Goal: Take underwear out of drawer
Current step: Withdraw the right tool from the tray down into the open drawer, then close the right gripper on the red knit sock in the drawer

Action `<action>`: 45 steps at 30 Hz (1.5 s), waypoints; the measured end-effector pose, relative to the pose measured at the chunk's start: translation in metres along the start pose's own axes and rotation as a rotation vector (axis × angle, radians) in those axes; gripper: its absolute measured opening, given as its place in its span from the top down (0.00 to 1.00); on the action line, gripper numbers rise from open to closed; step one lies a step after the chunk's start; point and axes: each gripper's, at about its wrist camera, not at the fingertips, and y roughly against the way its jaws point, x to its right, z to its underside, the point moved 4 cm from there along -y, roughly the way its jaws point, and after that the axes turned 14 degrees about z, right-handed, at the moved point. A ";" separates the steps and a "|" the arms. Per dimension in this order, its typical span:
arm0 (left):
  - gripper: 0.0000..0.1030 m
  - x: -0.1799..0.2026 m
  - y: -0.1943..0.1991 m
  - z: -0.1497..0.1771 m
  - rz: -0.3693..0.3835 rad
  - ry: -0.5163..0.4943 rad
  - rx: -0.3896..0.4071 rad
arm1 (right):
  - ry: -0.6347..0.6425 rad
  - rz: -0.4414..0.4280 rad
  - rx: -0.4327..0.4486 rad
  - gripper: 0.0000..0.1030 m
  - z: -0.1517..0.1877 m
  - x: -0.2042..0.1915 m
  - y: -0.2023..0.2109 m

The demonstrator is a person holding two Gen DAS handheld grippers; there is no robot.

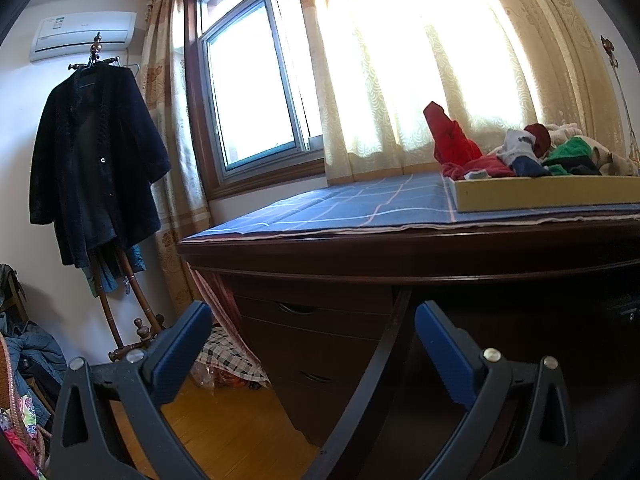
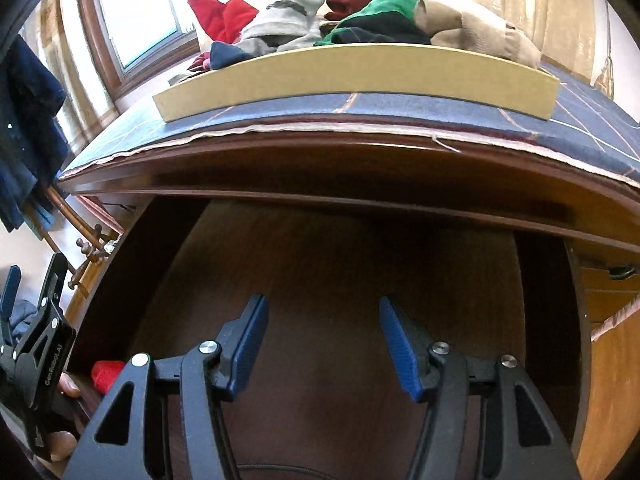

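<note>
Right wrist: gripper agape over drawer, possibly empty.

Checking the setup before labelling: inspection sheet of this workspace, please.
Surface: dark wooden desk, blue checked cloth on top.
Job's things: open drawer under the desktop; red garment at its left edge.
Clutter: tan tray heaped with clothes.
Grippers: left gripper open, empty; right gripper open, empty, over the drawer.
Cables: thin dark cable.
Surroundings: window, curtains, dark coat on a stand.
</note>
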 end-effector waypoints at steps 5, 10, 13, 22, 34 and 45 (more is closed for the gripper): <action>0.00 0.000 -0.001 0.001 0.001 0.001 -0.003 | 0.005 0.000 -0.003 0.41 0.000 0.000 -0.001; 0.00 -0.002 -0.004 0.003 0.014 0.015 -0.017 | 0.006 -0.008 -0.008 0.41 -0.001 0.000 -0.002; 0.00 -0.005 -0.006 0.002 0.041 0.040 -0.034 | 0.017 -0.020 -0.014 0.41 -0.002 -0.002 -0.003; 0.00 -0.022 -0.001 0.002 0.050 0.158 -0.052 | 0.114 -0.079 -0.047 0.41 0.005 -0.022 -0.004; 0.00 -0.057 0.001 0.006 -0.032 0.188 -0.092 | 0.356 -0.324 -0.166 0.42 0.031 -0.086 -0.004; 0.00 -0.095 0.012 0.009 -0.083 0.243 -0.086 | 0.387 -0.594 -0.434 0.42 0.053 -0.153 -0.016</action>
